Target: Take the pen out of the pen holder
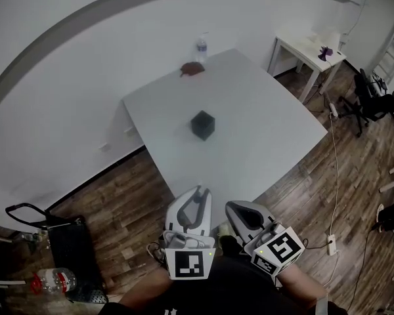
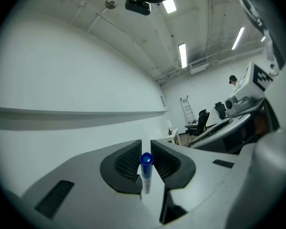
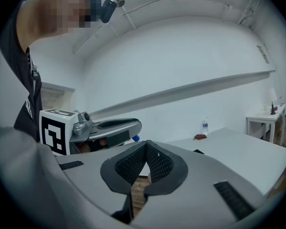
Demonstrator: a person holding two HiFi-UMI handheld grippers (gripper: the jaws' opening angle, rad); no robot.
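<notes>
- Left gripper and right gripper sit side by side in the head view, close to our body and off the near edge of the table. The black holder stands upright mid-table, well apart from both, and we see no pen in it.
- Left gripper view: the jaws pinch a pen between the ribbed pads, its blue end uppermost in the picture. We judge the pen already out, so what matters now is a steady carry. That means an even squeeze and no wrist roll, since a round barrel can pivot or slide in the pads.
- Right gripper view: the jaws are pressed together at the tips with nothing between them. A bit of the pen's blue shows at the left gripper's nose. We would hold this empty one aside, clear of the pen, and lay the pen on bare table away from the holder.
</notes>
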